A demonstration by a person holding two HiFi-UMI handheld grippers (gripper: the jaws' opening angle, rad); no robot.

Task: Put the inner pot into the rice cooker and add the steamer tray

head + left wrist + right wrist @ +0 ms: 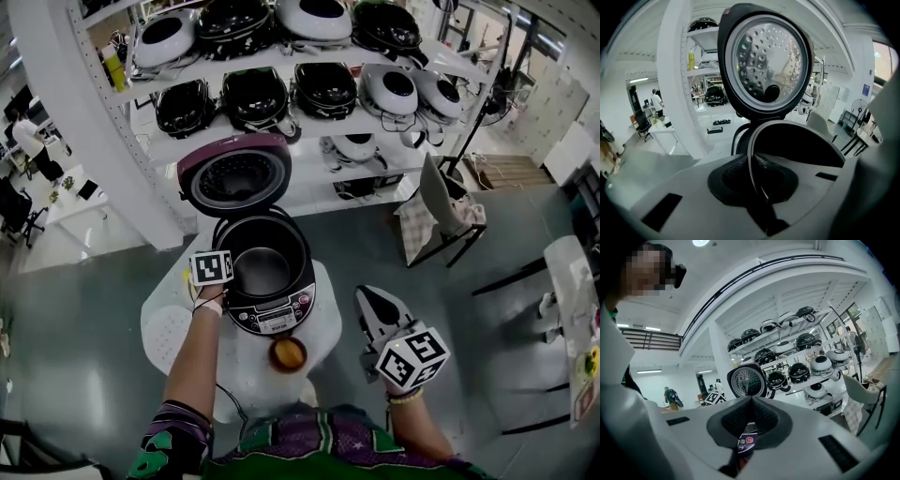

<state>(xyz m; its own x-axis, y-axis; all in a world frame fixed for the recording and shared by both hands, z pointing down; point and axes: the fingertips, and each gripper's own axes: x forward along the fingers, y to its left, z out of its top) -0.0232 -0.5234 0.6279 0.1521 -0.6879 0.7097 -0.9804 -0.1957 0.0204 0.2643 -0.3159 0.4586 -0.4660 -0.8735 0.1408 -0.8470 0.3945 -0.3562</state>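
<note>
The cooker (272,309) stands on a round white surface (328,326) with its lid (234,173) swung up and back. The pot (264,270) sits down inside the cooker, with its dark wall and shiny bottom open to the head view.

The left gripper (227,281) reaches in from the left of the cooker and points steeply down. Its jaws are clenched on the pot's left rim. In the left gripper view the thin rim (797,127) runs straight between the two pads of the left gripper (757,180) and curves away to the right. The perforated inside of the lid (766,61) stands above it.

The right gripper (371,296) hangs off the right edge of the surface, well apart from the cooker and roughly level. Its jaws are clenched together with nothing in them. In its own view the pads of the right gripper (750,404) meet in a closed seam. Past them are the cooker's button panel (746,441) and the raised lid (747,380).

On the left part of the surface, beside the cooker, lies a pale patch with rows of holes (171,328). It is probably the steamer tray, though white on white makes it hard to be sure. A small brown bowl (288,354) sits just in front of the cooker.

Behind, white shelves (187,145) carry many more cookers.
</note>
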